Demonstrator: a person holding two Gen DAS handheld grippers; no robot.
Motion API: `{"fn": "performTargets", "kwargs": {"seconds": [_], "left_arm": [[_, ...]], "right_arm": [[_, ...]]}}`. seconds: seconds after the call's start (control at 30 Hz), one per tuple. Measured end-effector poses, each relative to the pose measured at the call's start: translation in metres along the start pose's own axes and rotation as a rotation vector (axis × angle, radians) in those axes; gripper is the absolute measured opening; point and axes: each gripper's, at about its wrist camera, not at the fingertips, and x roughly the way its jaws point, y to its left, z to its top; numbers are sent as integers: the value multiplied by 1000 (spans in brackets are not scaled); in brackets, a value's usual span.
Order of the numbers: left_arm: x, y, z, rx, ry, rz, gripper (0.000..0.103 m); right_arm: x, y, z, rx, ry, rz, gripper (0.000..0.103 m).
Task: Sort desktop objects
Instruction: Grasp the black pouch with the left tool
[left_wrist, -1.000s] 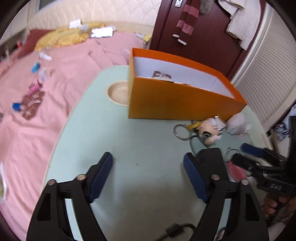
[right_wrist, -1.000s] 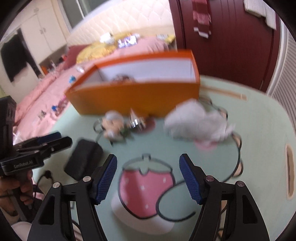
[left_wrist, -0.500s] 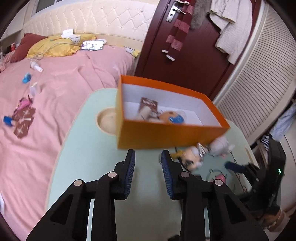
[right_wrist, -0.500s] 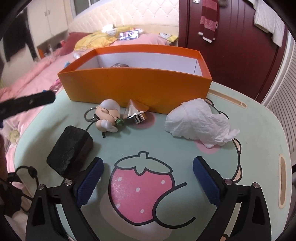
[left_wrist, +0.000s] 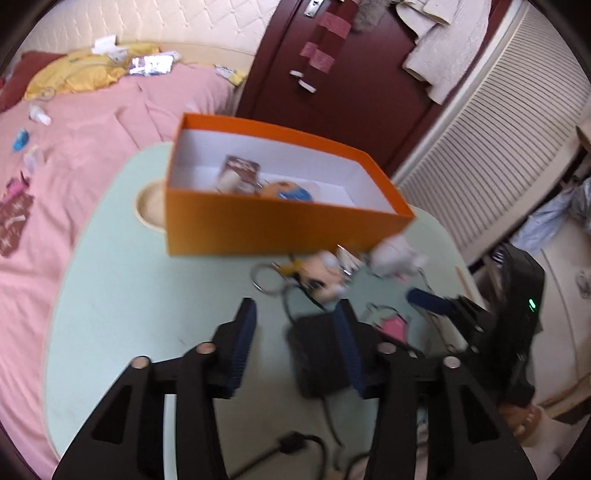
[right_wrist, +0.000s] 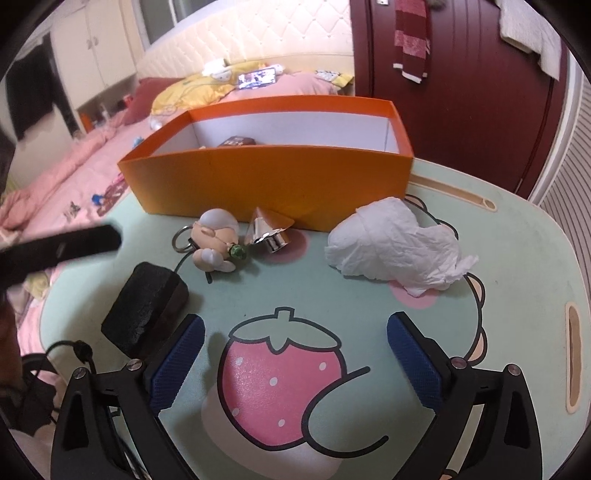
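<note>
An orange box (left_wrist: 280, 221) (right_wrist: 273, 184) stands on the pale green table (left_wrist: 147, 288) with several small items inside. In front of it lie a doll keychain (right_wrist: 216, 240) (left_wrist: 321, 275), a shiny metal piece (right_wrist: 267, 232), a crumpled white tissue (right_wrist: 395, 243) (left_wrist: 397, 254) and a black block (right_wrist: 147, 306) (left_wrist: 319, 354). My left gripper (left_wrist: 297, 343) is open and empty, its right finger in front of the black block. My right gripper (right_wrist: 295, 365) is open and empty, low over the strawberry print (right_wrist: 277, 384).
A pink bed (left_wrist: 66, 147) lies left of the table. A dark red door (left_wrist: 351, 85) and a slatted panel (left_wrist: 491, 158) stand behind. A black cable (left_wrist: 314, 443) trails near the table's front edge. A round recess (left_wrist: 147, 203) sits left of the box.
My left gripper has opened again from nearly closed and shifted right toward the black block. My right gripper stays wide open; its view has moved slightly closer to the table.
</note>
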Motion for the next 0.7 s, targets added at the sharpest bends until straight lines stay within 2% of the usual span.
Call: {"fn": "performTargets", "kwargs": {"seconds": [0.07, 0.13, 0.17, 0.2, 0.43, 0.53, 0.7], "left_arm": [[0, -8, -3, 22, 8, 5, 48], [3, -15, -4, 42, 20, 24, 59], [5, -18, -4, 52, 25, 33, 70], [7, -22, -5, 62, 27, 40, 73], [36, -32, -15, 161, 78, 148, 73], [38, -32, -19, 201, 60, 188, 73], [29, -13, -16, 154, 31, 217, 75]], "right_arm": [[-4, -8, 0, 44, -18, 26, 100], [-7, -14, -1, 83, -34, 46, 100], [-9, -18, -1, 102, -41, 54, 100], [-10, -21, -2, 118, -48, 61, 100], [-15, -25, -1, 145, -60, 84, 100], [-16, -22, -2, 144, -61, 82, 100], [-16, -21, -1, 139, -58, 75, 100]]}}
